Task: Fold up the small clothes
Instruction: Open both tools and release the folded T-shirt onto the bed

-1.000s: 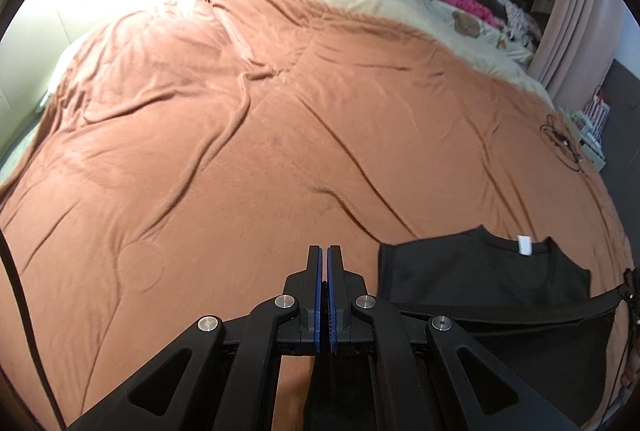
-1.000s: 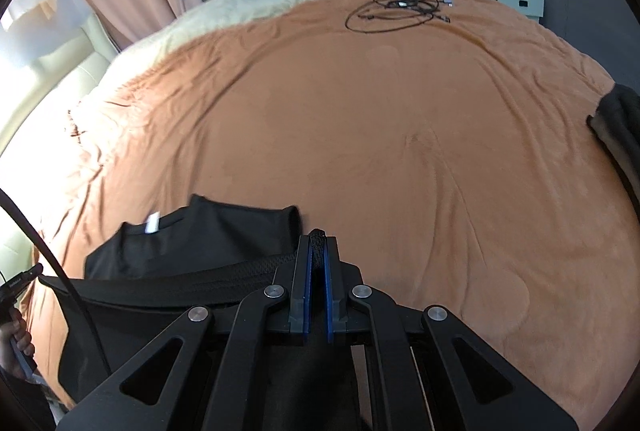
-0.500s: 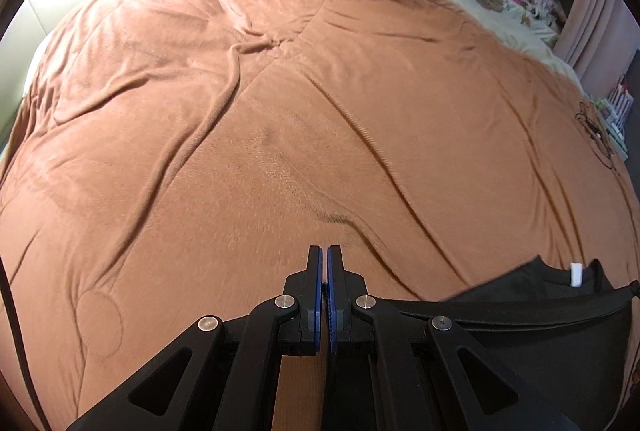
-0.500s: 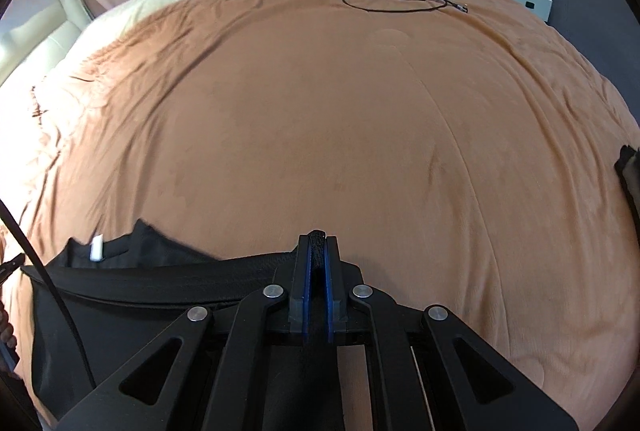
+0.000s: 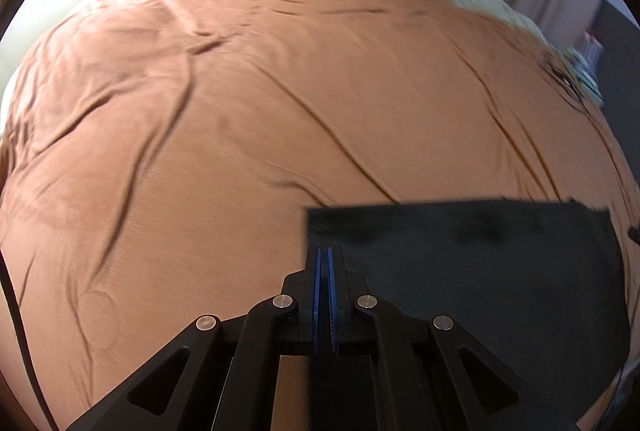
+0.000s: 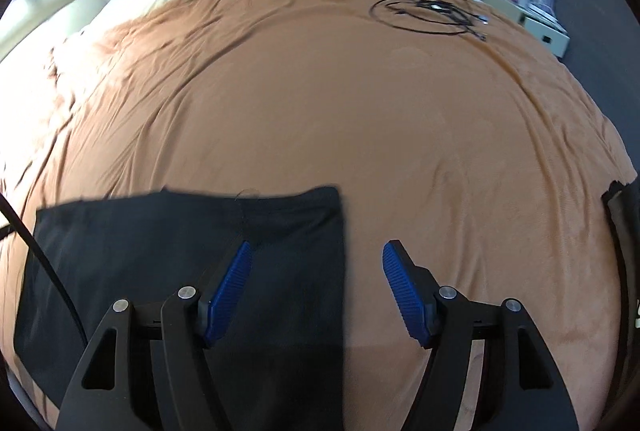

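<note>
A black garment [image 6: 168,255] lies folded into a flat rectangle on a brown blanket [image 6: 360,119], near the bed's closest edge. Its far edge runs straight and its right edge is crisp. The left gripper [image 5: 324,263] is pinched tight at the garment's left corner; whether cloth sits between the pads is unclear. The right gripper [image 6: 316,263] is spreading its blue pads [image 6: 404,291], straddling the garment's right edge without pressing it. Wide, bare, creased blanket stretches beyond, with a coiled cable [image 6: 432,11] near the far right corner.

Soft daylight, seemingly from the left; motion blur, fisheye-warped edges.
</note>
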